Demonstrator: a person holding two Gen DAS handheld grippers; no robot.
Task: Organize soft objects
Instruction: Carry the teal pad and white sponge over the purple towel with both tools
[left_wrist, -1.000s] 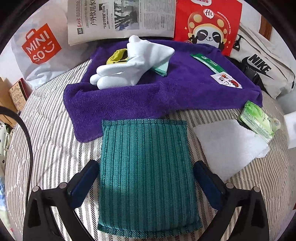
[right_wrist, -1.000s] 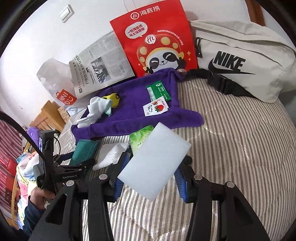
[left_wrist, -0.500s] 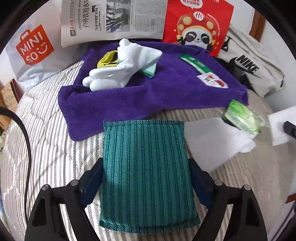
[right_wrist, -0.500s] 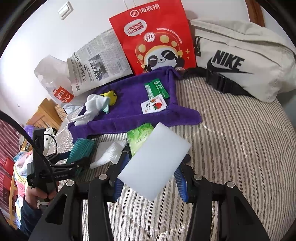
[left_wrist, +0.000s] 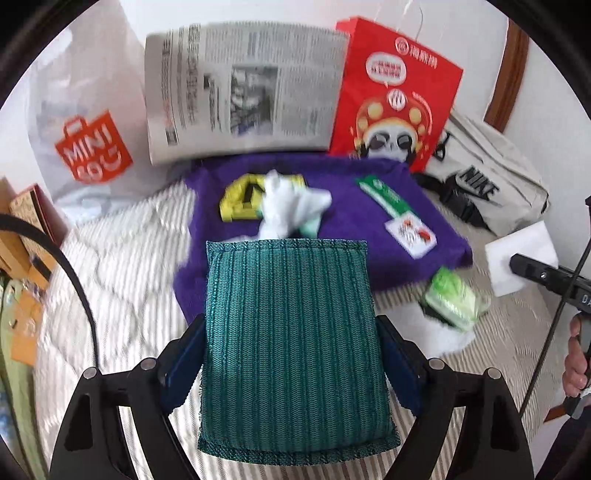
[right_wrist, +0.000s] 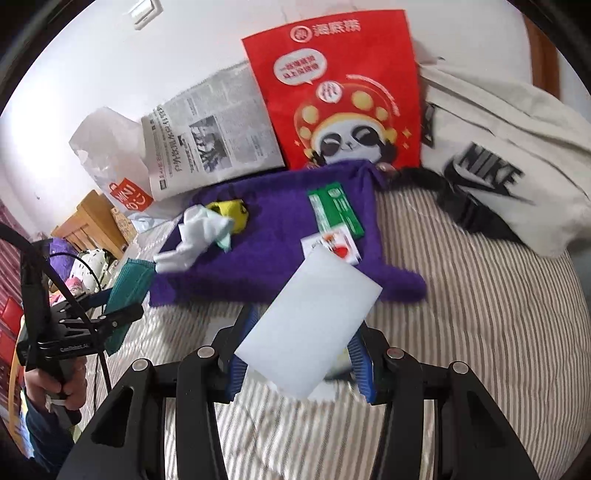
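My left gripper (left_wrist: 290, 363) is shut on a green ribbed pad (left_wrist: 291, 343) and holds it lifted above the striped bed, just short of the purple towel (left_wrist: 354, 236). My right gripper (right_wrist: 301, 363) is shut on a white sponge block (right_wrist: 310, 328), held above the bed at the towel's near edge. The pad also shows in the right wrist view (right_wrist: 127, 291), and the sponge in the left wrist view (left_wrist: 517, 262). On the towel lie a white glove (left_wrist: 291, 210), a yellow item (left_wrist: 240, 201), a green packet (left_wrist: 384, 195) and a small card (left_wrist: 410, 234).
A green wet-wipe pack (left_wrist: 452, 299) and a white cloth (left_wrist: 447, 336) lie on the bed right of the pad. A newspaper (left_wrist: 240, 88), a red panda bag (left_wrist: 395, 99), a Miniso bag (left_wrist: 88, 147) and a Nike bag (right_wrist: 509, 162) line the back wall.
My left gripper closed on the green pad and lifted it off the bed toward the towel. My right gripper moved forward with the white sponge toward the towel.
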